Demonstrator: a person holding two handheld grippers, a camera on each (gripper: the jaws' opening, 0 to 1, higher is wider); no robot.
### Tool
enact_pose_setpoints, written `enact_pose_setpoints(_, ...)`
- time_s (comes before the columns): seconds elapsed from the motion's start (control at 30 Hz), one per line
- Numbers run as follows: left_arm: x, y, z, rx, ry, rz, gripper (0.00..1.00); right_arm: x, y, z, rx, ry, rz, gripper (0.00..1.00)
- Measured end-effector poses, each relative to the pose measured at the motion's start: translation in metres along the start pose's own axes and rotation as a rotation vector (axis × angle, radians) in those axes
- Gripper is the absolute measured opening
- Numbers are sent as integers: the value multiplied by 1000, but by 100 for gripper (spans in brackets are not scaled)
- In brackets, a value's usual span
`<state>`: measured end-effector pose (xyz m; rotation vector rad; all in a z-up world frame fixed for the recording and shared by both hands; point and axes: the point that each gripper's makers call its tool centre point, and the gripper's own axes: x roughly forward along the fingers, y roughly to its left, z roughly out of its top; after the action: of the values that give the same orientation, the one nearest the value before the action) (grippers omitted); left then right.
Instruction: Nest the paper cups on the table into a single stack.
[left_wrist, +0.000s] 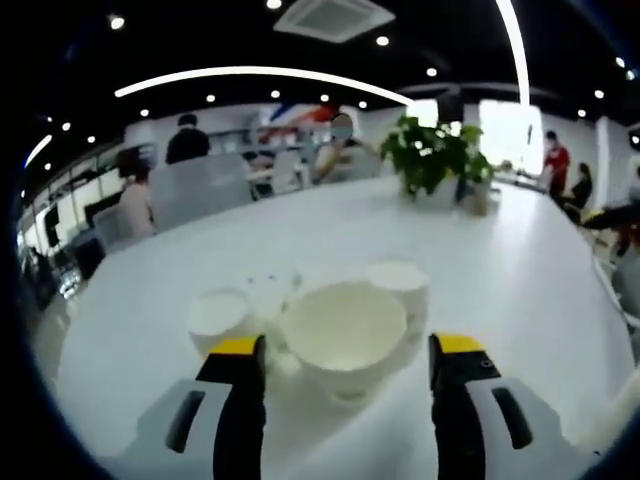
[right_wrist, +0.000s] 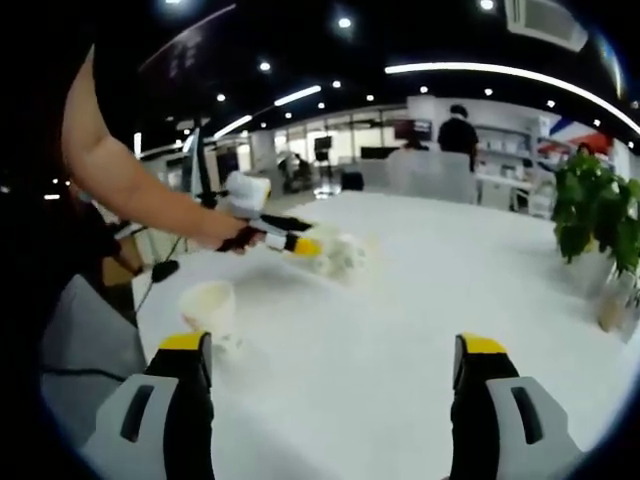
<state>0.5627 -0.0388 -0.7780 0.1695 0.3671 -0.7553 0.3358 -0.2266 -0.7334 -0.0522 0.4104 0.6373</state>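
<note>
Several white paper cups stand on the white table (left_wrist: 520, 270). In the left gripper view, the nearest cup (left_wrist: 345, 335) shows its open mouth between the jaws of my left gripper (left_wrist: 347, 350), which is open with small gaps on both sides. Another cup (left_wrist: 218, 315) stands to its left and one more (left_wrist: 398, 282) behind on the right. In the right gripper view, my right gripper (right_wrist: 333, 350) is open over bare table, with a single cup (right_wrist: 210, 305) just beyond its left jaw. Farther off, a person's hand holds the left gripper (right_wrist: 290, 242) at a blurred cluster of cups (right_wrist: 340, 255).
A potted green plant (left_wrist: 432, 155) stands at the table's far side, also seen as the plant (right_wrist: 595, 215) at the right. People sit and stand around desks beyond the table. The person's bare arm (right_wrist: 120, 175) reaches in from the left.
</note>
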Motion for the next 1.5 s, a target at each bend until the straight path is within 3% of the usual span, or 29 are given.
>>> enact_pose_setpoints(0.47,7,3,-2,14,13,-28,56,1,-4,3,-1,1,-9,99)
enact_pose_setpoints(0.57,9,0,-3,24,18,-39,55,1,-5,17,-81,-66,-15,100)
enact_pose_setpoints(0.87,10,-4,-3,23,15,-50,47,9,2,30,-107,-90,52,100)
enact_pose_setpoints(1.07,9,-5,-3,34,17,-59,45,13,4,30,-126,-72,79,100)
enact_pose_setpoints(1.17,7,-5,-4,30,16,-61,44,14,3,29,-130,-71,88,94)
enact_pose_setpoints(1.5,4,-7,0,23,6,-65,44,17,-9,30,-119,-68,70,100)
